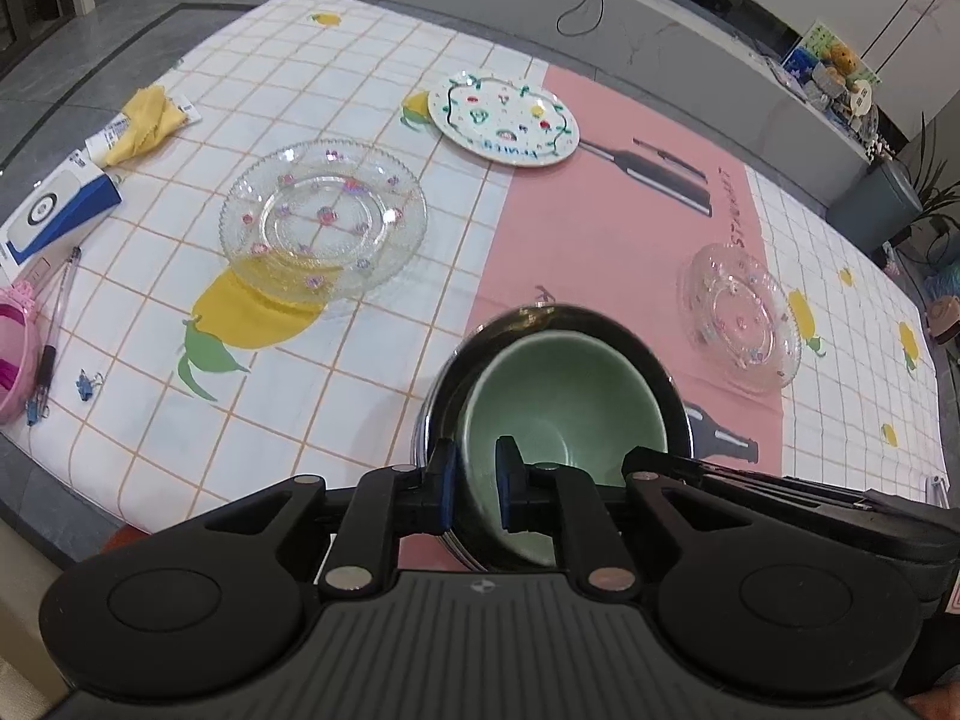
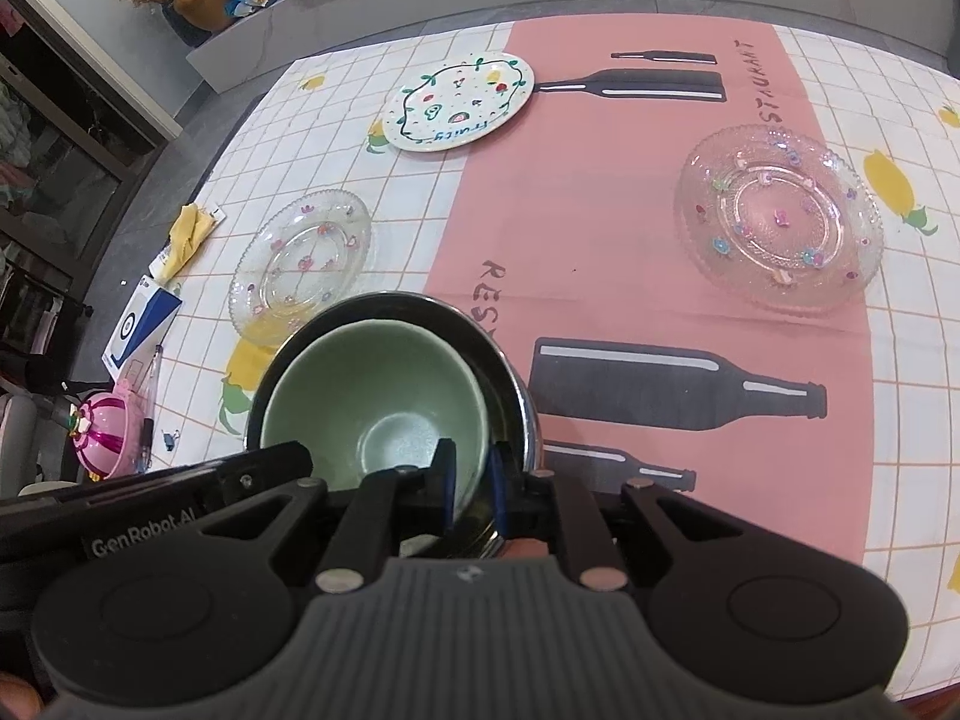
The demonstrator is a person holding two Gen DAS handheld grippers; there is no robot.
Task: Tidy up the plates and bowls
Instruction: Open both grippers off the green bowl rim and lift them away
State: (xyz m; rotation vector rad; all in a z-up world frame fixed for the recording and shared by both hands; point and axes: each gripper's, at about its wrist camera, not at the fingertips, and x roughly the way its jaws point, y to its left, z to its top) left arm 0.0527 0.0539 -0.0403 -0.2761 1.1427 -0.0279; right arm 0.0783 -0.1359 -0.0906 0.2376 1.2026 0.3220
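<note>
The left tool (image 1: pixel 474 483) has its blue pads close together astride the near-left rim of the green bowl (image 1: pixel 564 402), and the right tool (image 2: pixel 471 483) is likewise nearly closed over the near-right edge where the green bowl leans against the dark metal bowl (image 2: pixel 510 372); whether the pads of either are pressing or just slack on the rim I cannot tell. The green bowl already sits nested inside the dark metal bowl, near the front of the tabletop (image 1: pixel 372 396), so the bowls look gathered, give or take a final settling. The plates are not yet done, by my reading: one glass plate (image 1: pixel 324 219) lies to the left, a second glass plate (image 2: pixel 780 216) lies well apart on the right, and the painted white plate (image 1: pixel 504 117) rests at the far side, none stacked. Collecting those three seems to be what remains.
</note>
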